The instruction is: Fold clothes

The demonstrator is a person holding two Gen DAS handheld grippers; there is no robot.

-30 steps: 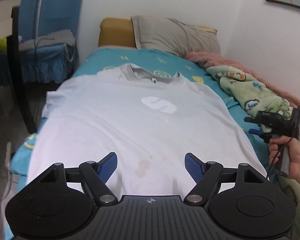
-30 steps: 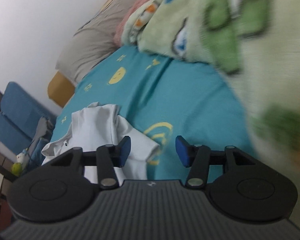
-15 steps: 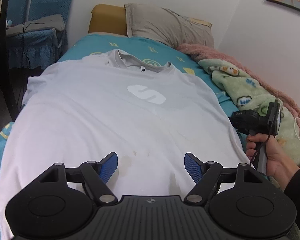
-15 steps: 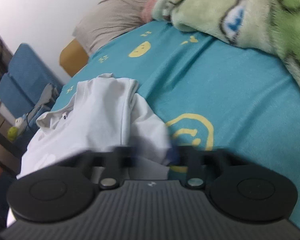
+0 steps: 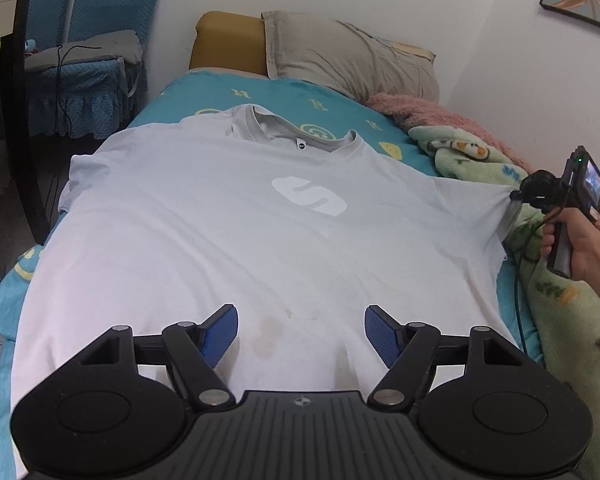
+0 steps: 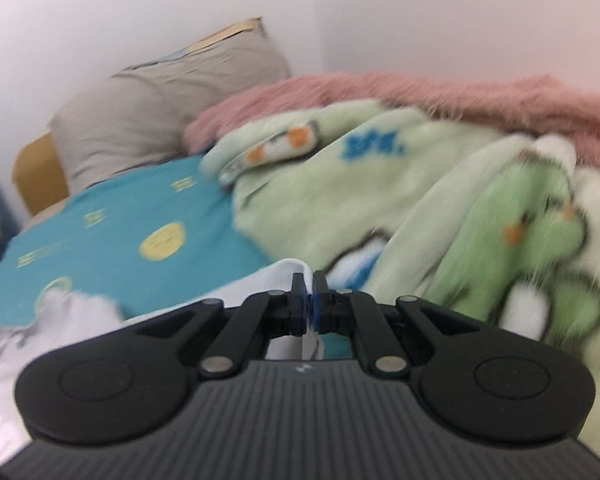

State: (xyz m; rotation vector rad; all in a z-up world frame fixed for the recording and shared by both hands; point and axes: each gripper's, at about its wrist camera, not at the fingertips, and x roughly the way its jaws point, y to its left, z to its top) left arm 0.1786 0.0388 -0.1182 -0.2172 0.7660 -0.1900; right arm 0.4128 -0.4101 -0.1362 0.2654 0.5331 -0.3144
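Note:
A white T-shirt (image 5: 260, 240) with a pale "S" logo lies front up on the teal bedsheet (image 5: 284, 96), collar toward the pillow. My left gripper (image 5: 300, 334) hovers over the shirt's lower hem. Its blue pads stand wide apart and are closing slightly, with nothing pinched between them. A person's hand (image 5: 580, 248) holds my right gripper (image 5: 518, 196) at the shirt's right side. It is shut on the right sleeve (image 5: 480, 200) and holds it taut, raised off the bed. In the right wrist view white fabric (image 6: 260, 284) is clamped between the closed pads of the right gripper (image 6: 309, 296).
A grey pillow (image 5: 352, 60) and a yellow headboard cushion (image 5: 228, 44) lie at the bed's far end. A green patterned blanket (image 5: 480, 156) and a pink fluffy one (image 5: 420, 108) run along the wall on the right. A blue-covered chair (image 5: 80, 80) stands left of the bed.
The right gripper has shut on the shirt's right sleeve, then risen and rolled, lifting the sleeve outward. The left gripper has edged slightly forward over the hem.

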